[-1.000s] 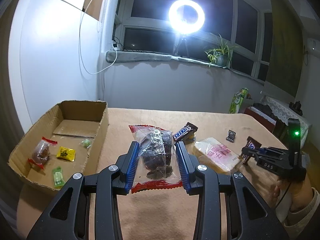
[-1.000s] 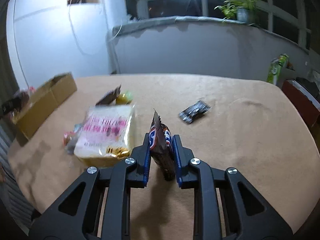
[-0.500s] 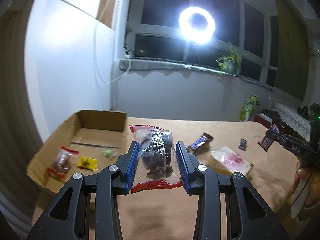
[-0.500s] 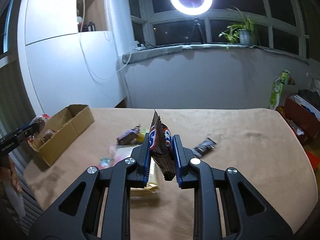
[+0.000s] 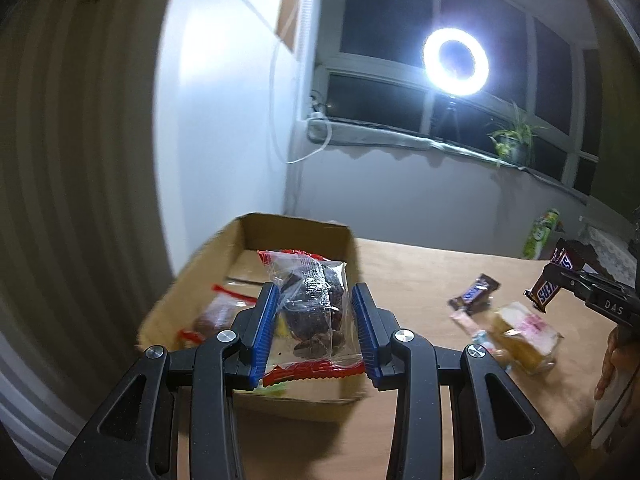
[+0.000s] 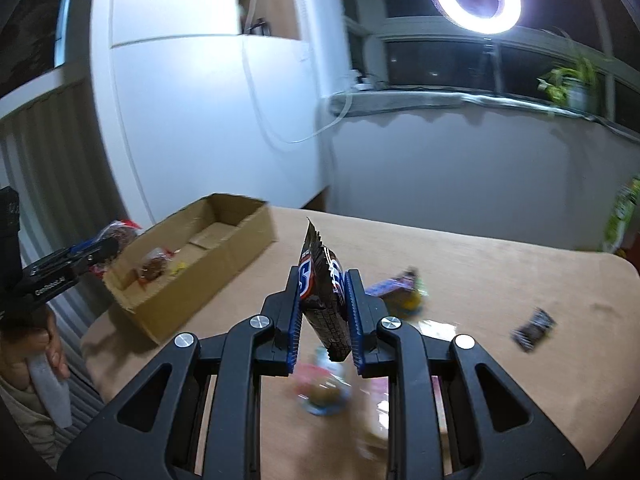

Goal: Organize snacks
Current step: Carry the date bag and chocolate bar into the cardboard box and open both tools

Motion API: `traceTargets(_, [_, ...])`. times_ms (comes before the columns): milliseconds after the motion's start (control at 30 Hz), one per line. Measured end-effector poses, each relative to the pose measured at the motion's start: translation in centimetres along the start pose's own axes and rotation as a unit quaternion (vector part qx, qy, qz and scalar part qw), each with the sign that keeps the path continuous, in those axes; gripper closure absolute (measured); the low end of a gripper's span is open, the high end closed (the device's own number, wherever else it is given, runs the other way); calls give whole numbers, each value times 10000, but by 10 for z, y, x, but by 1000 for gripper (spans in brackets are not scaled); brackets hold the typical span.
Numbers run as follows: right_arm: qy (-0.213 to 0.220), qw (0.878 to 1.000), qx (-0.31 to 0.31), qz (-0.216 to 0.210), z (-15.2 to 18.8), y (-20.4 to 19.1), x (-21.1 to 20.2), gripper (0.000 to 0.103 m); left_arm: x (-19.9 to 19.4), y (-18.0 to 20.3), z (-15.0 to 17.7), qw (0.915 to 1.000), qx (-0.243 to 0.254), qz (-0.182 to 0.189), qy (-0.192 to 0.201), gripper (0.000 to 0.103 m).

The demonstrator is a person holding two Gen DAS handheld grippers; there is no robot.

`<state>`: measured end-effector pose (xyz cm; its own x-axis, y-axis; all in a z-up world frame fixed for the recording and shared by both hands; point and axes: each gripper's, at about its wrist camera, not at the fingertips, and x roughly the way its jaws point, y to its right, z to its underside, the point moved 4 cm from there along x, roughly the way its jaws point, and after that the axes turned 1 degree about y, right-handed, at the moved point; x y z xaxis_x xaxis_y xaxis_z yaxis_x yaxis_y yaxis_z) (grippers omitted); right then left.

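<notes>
We see the cardboard box [image 5: 296,236] at the table's [image 5: 416,276] left end, small snacks inside. Centre frame, before the box, the left gripper [image 5: 314,330] holds a clear packet [image 5: 312,312]. Right of it, loose snacks [image 5: 520,332] lie on the table; at far right, the right gripper [image 5: 560,280] holds a Snickers bar [image 5: 550,286].

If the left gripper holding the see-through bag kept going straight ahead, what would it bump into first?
Probably the cardboard box. The left gripper, shut on the clear snack bag, points slightly downward into the open box, so the bag would likely meet the box floor or far wall first. Depth is hard to judge.
</notes>
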<state>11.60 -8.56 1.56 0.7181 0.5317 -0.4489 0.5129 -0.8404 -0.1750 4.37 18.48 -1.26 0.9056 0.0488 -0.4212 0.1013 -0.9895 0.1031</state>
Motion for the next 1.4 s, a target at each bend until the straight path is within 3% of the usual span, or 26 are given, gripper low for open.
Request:
traceTargets(400, [-210,9922,-551,-1095,-18,-112,72,82,24,-46,9,9991,-185,-324,-184,67])
traceTargets(733, [-380,9839,-815,-1547,-26,-169,125,81,48,-55,9,9990,-139,-275,-337,67])
traceTargets(800, [-573,9820,-872,-1574,-23,-171,137,73,52,-56,13,9986,-146,-287,-424,65])
traceTargets(867, [-503,9845,-826,-1464,-18,-168,138,54,56,-56,16,9978,-137,-371,-527,62])
traceTargets(900, [-432,9854,-774,-1451,-17,-165,135,41,56,-56,17,9976,-139,-427,-529,50])
traceTargets(933, [-381,9863,-725,-1432,-16,-161,131,36,53,-56,17,9976,-149,-463,-490,42])
traceTargets(967, [-344,9876,-675,-1376,-15,-156,128,36,50,-57,17,9977,-154,-510,-422,30])
traceTargets(1000, [-301,9888,-626,-1323,-16,-150,125,36,46,-57,16,9976,-136,-579,-349,29])
traceTargets(1167, [-191,9922,-437,-1155,-15,-127,102,36,37,-50,9,9965,37,-774,-299,29])
traceTargets(1233, [-131,9933,-430,-1065,-13,-123,93,31,33,-45,5,9962,120,-822,-251,28])
traceTargets(1400, [-65,9943,-313,-1016,-6,-110,77,30,22,-30,-1,9966,260,-771,-138,28])
